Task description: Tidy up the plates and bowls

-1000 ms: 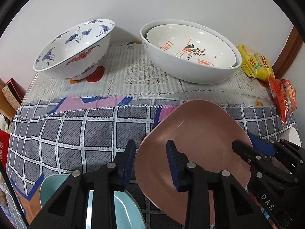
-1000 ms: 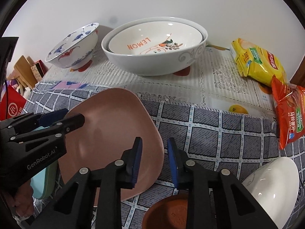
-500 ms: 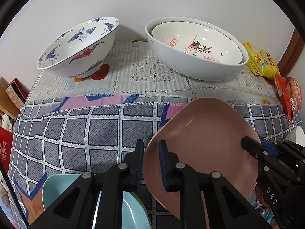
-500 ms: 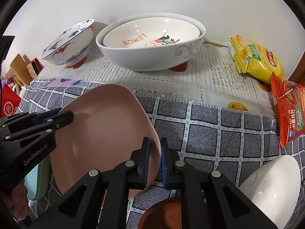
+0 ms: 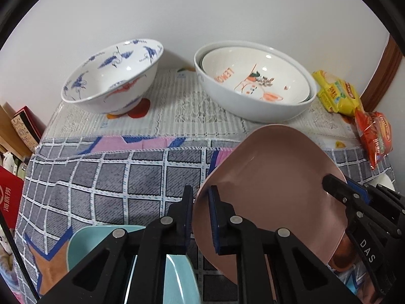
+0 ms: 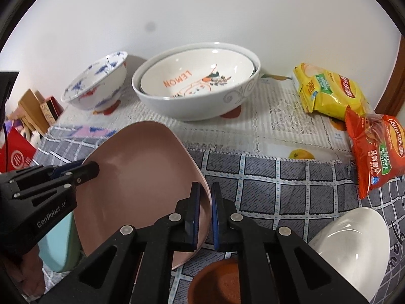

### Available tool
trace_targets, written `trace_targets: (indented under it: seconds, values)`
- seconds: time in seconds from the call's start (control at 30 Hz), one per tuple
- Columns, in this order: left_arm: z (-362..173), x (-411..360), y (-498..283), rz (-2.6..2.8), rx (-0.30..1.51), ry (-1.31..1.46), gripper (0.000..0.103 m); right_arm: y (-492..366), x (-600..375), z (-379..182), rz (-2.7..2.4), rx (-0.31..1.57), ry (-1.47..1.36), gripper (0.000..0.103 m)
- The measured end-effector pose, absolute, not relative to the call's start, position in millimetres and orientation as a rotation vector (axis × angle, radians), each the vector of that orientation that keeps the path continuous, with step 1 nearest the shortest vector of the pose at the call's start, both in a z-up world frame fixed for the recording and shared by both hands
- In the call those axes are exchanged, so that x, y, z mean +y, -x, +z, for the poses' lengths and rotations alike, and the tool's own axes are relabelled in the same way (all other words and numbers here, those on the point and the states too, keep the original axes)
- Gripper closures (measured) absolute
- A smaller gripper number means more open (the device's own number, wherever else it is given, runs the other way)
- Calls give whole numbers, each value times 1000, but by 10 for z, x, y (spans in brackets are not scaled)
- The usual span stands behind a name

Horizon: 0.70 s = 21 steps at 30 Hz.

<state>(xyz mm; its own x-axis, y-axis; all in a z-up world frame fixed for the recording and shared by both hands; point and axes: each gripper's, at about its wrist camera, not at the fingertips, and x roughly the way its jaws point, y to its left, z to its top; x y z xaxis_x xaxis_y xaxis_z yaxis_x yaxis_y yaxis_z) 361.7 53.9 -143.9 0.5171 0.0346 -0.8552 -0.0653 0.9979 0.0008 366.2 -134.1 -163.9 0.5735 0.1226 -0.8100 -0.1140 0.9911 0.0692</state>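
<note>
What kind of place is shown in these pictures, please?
Probably a home dining or kitchen table against a wall: a checked tablecloth, stacked serving bowls, a pink plate and snack bags.

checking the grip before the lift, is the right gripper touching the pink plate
Touching. The right wrist view shows the right gripper shut on the pink plate, a pad on each face of its rim.

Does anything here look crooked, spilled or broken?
Nothing is spilled or broken. Only the pink plate sits askew: it tilts above the checked cloth, pinched at opposite edges by the left gripper and right gripper.
</note>
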Motion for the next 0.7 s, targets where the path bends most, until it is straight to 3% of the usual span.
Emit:
trace_targets:
  seconds: [0.7]
  values:
    - [-612, 536, -2743, 46, 909, 40, 91, -2773, -1242, -770, 120, 820, -29, 95]
